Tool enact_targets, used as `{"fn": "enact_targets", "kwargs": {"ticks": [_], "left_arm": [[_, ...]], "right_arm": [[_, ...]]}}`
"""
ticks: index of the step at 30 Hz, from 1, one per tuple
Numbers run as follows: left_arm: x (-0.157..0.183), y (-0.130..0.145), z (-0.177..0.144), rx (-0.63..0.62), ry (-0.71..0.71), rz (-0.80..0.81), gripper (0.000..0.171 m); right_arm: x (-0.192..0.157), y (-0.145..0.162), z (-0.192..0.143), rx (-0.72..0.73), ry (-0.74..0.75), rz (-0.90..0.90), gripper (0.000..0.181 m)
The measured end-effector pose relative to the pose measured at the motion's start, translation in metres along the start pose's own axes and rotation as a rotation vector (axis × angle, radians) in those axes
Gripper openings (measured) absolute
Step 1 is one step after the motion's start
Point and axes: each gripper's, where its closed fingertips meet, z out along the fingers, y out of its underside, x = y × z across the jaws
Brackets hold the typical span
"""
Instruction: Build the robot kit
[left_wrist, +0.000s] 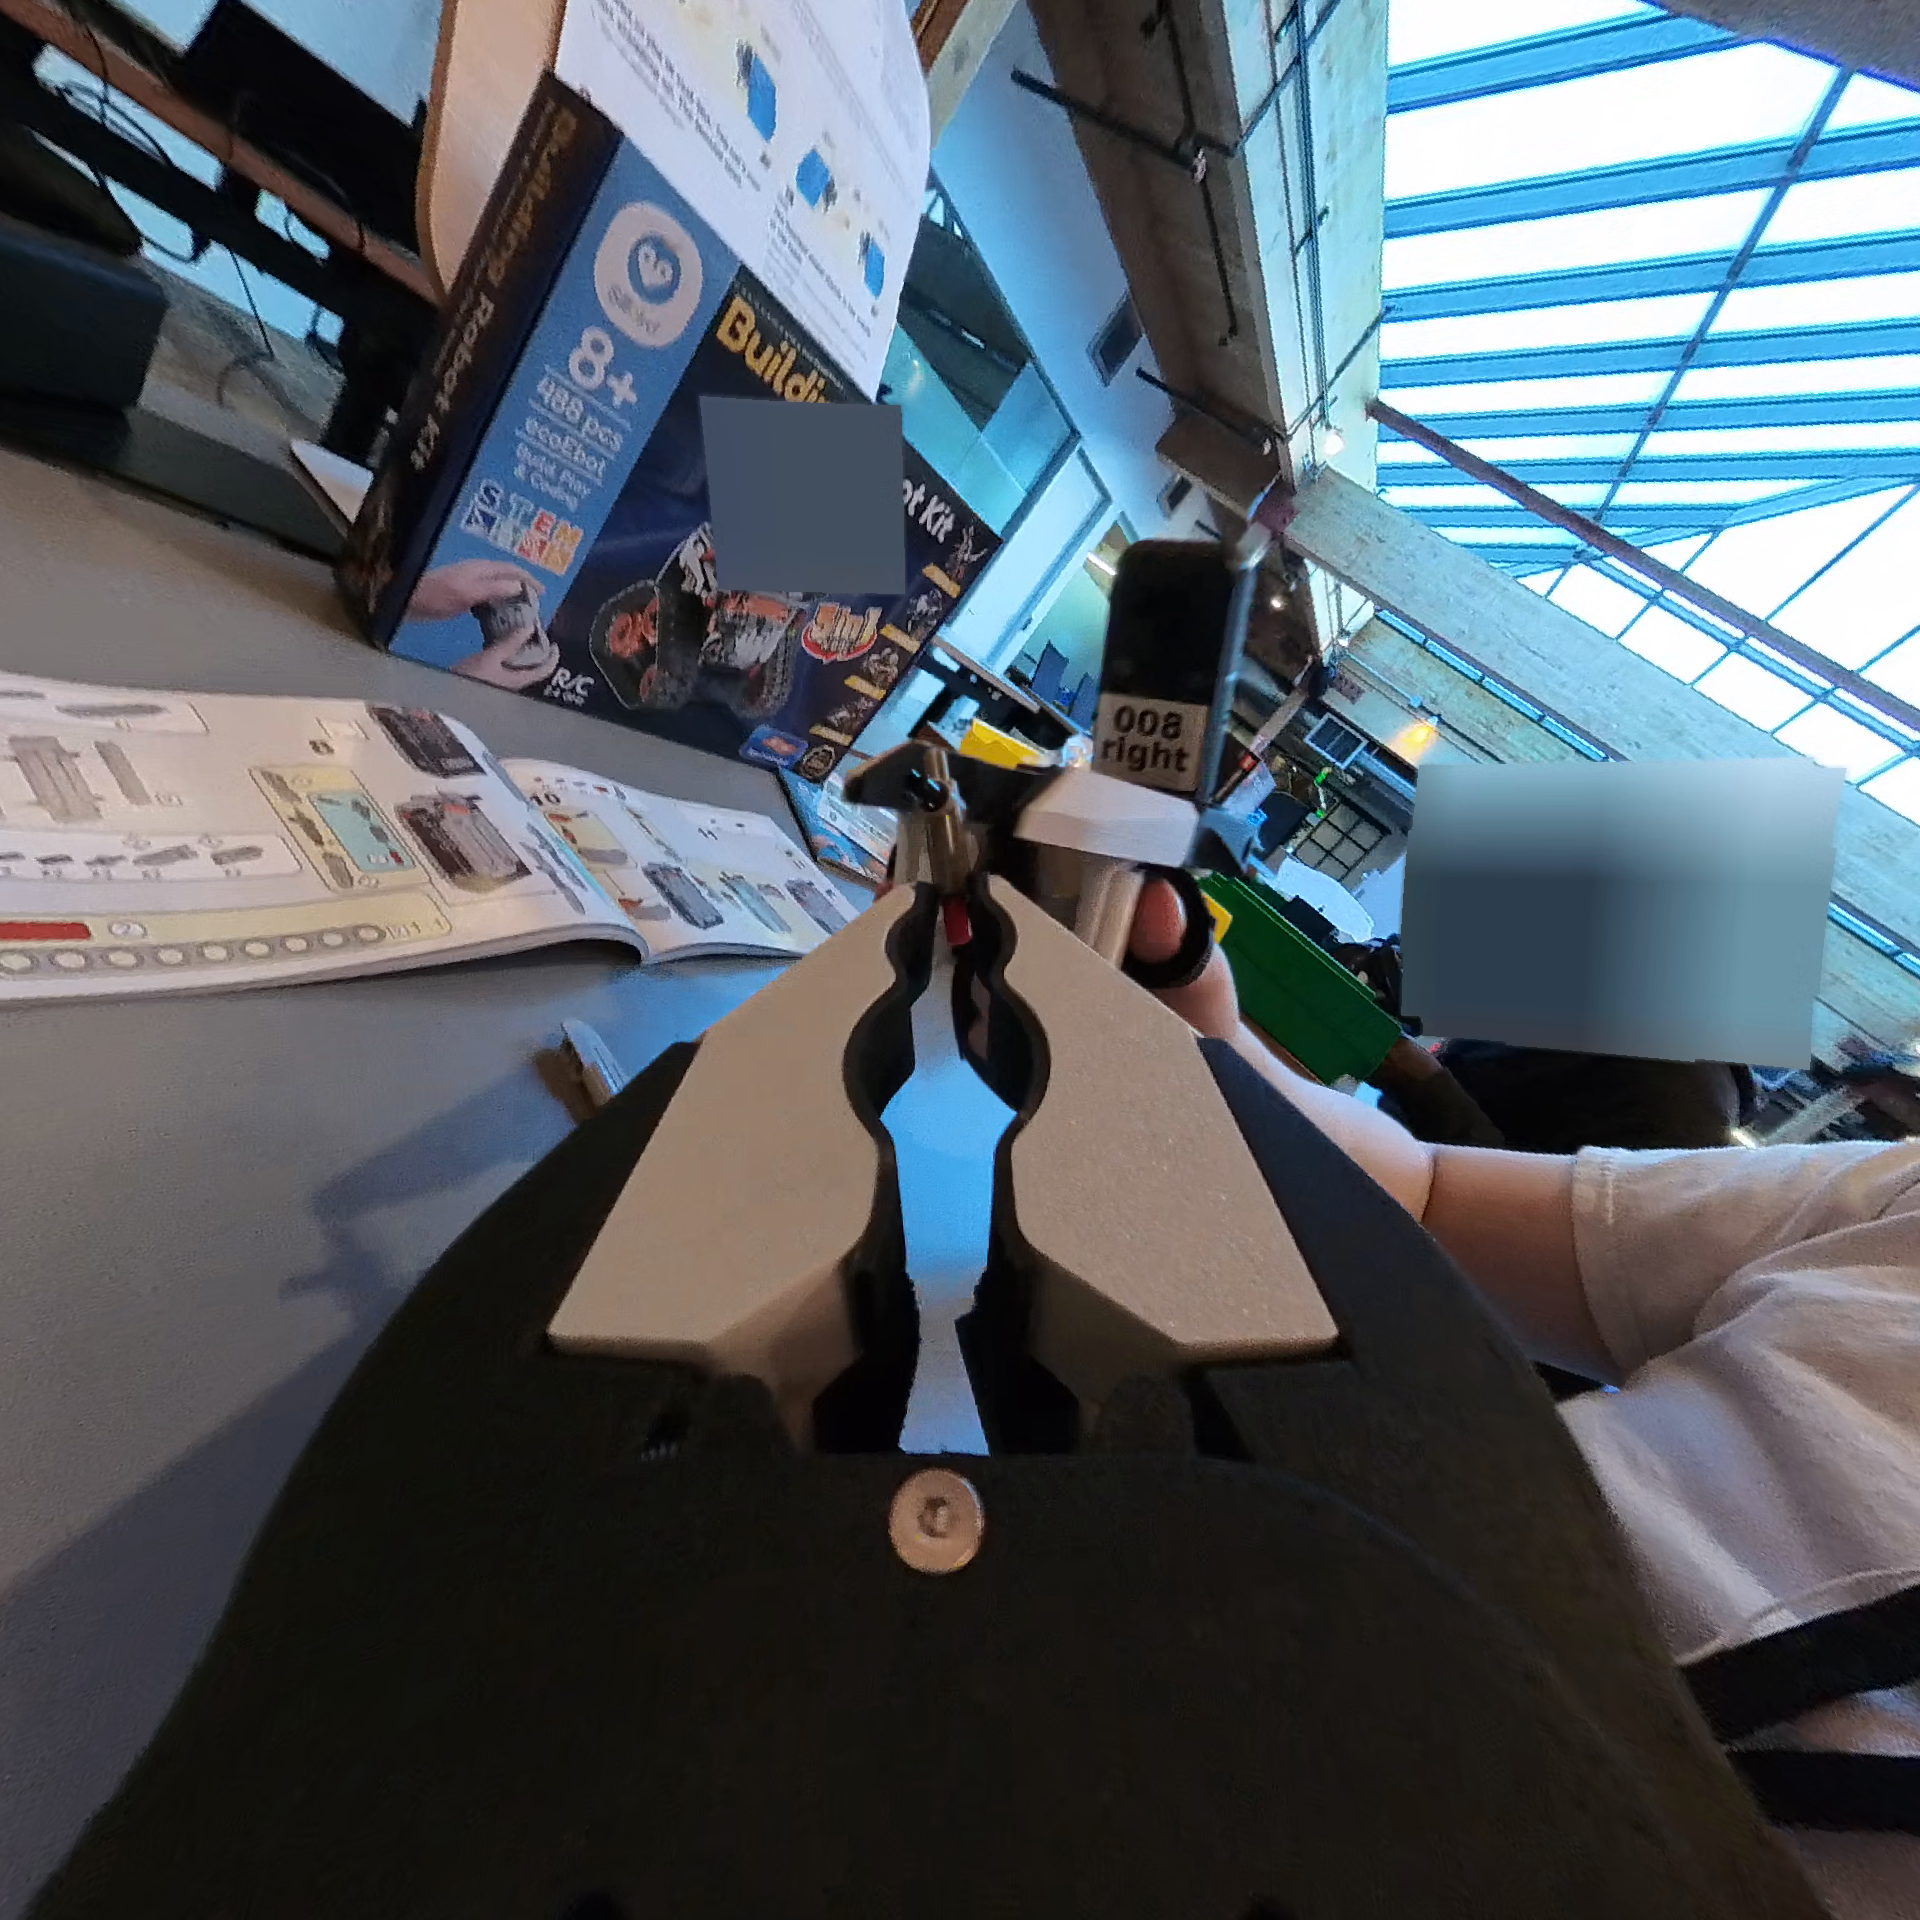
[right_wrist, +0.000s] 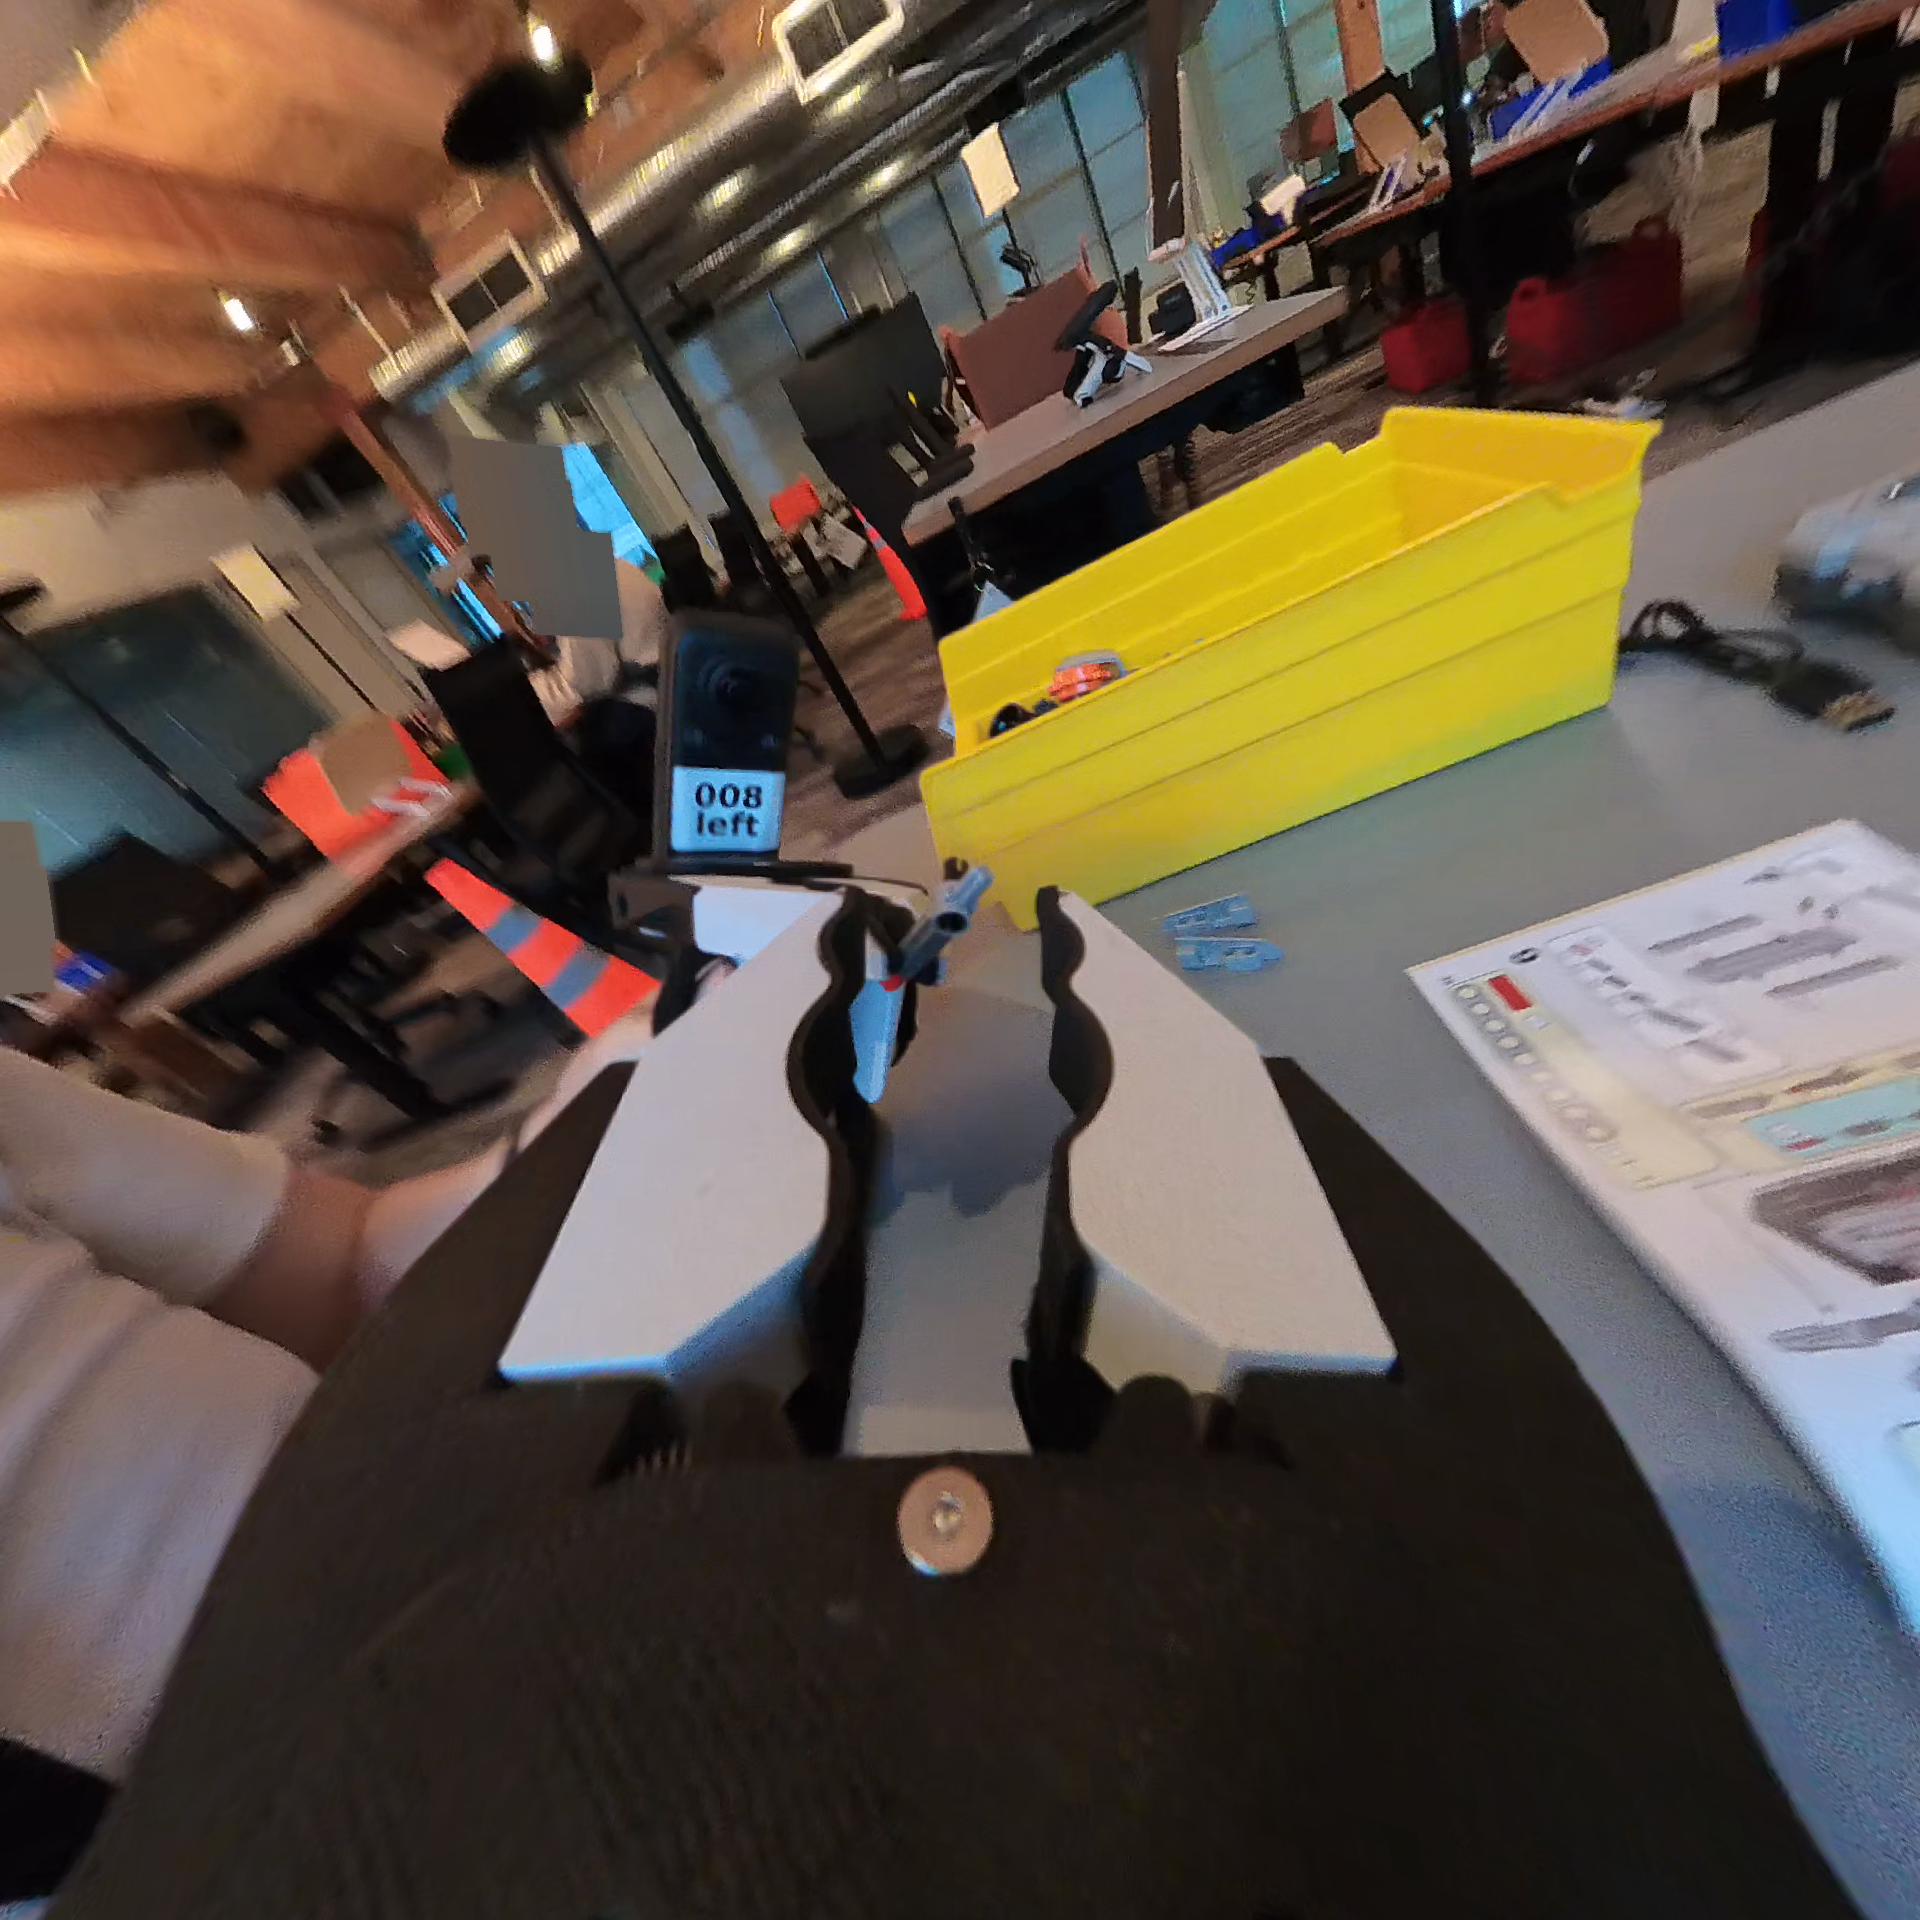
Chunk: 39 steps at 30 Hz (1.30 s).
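Observation:
My left gripper (left_wrist: 951, 909) is shut on a small grey-and-red connector piece (left_wrist: 940, 852) and holds it above the grey table (left_wrist: 260, 1195). My right gripper (right_wrist: 945, 920) is open, and its fingers stand on either side of that piece (right_wrist: 940, 925) without closing on it. The left gripper (right_wrist: 883, 997) comes in from the left in the right wrist view. The right gripper (left_wrist: 935, 795), with a person's hand (left_wrist: 1164, 925) on it, faces the left one in the left wrist view.
An open instruction booklet (left_wrist: 312, 831) lies on the table and also shows in the right wrist view (right_wrist: 1714, 1039). A kit box (left_wrist: 623, 468) stands behind it. A yellow bin (right_wrist: 1299, 665), two small blue pieces (right_wrist: 1216, 935) and a black cable (right_wrist: 1756, 665) lie ahead. Less than 4 cm separates the two grippers' tips.

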Motion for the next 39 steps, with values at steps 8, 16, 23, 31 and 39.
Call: {"fn": "enact_targets", "kwargs": {"ticks": [8, 16, 23, 31, 39], "left_arm": [[0.005, -0.001, 0.0, 0.005, -0.018, 0.064, 0.005], [0.0, 0.014, -0.002, -0.06, -0.044, 0.051, 0.006], [0.001, 0.015, -0.006, -0.055, -0.052, 0.073, 0.005], [-0.007, 0.009, -0.017, -0.111, -0.102, 0.092, 0.015], [-0.098, 0.001, -0.093, -0.572, -0.825, 0.369, 0.0]], "right_arm": [[-0.011, 0.005, 0.003, -0.002, -0.172, 0.257, 0.006], [-0.008, 0.018, 0.003, -0.027, -0.207, 0.351, 0.004], [-0.014, 0.023, 0.007, -0.027, -0.227, 0.328, 0.004], [0.008, -0.008, -0.013, 0.108, -0.145, 0.254, 0.004], [0.046, -0.062, -0.063, 0.233, 0.116, -0.05, 0.005]]}}
